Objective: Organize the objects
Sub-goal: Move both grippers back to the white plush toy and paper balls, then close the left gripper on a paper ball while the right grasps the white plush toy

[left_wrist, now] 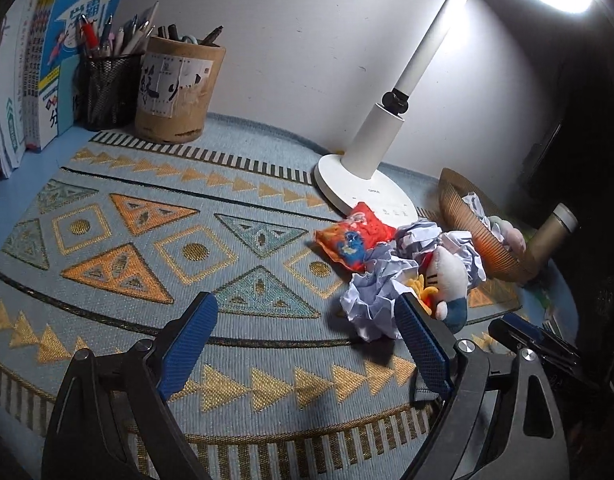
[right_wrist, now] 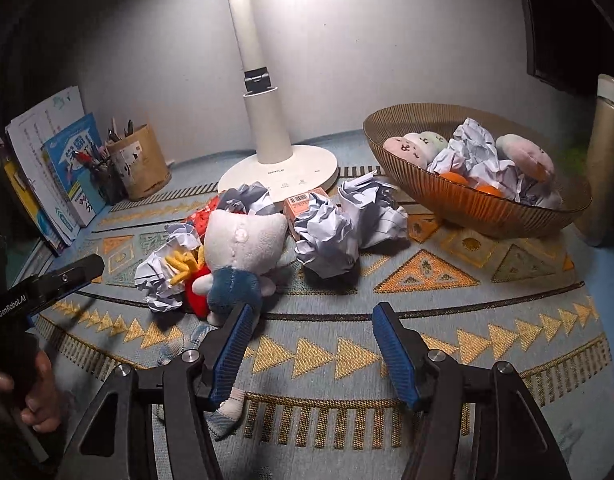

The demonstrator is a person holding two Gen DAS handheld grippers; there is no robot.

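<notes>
A white plush doll (right_wrist: 243,240) in blue trousers lies on the patterned mat with a red plush fries toy (right_wrist: 193,280) beside it. Crumpled paper balls (right_wrist: 331,236) lie around it, plus an orange box (right_wrist: 303,206) and a red snack bag (left_wrist: 355,236). A ribbed brown bowl (right_wrist: 487,212) at the right holds plush toys, oranges and crumpled paper. My right gripper (right_wrist: 313,340) is open and empty, just in front of the doll. My left gripper (left_wrist: 307,332) is open and empty, left of the pile; a paper ball (left_wrist: 371,296) is by its right finger.
A white desk lamp (right_wrist: 275,168) stands behind the pile. A bamboo pen holder (left_wrist: 179,92), a mesh pen cup (left_wrist: 107,88) and upright books (left_wrist: 47,64) stand at the back left. A metal flask (right_wrist: 605,160) stands right of the bowl.
</notes>
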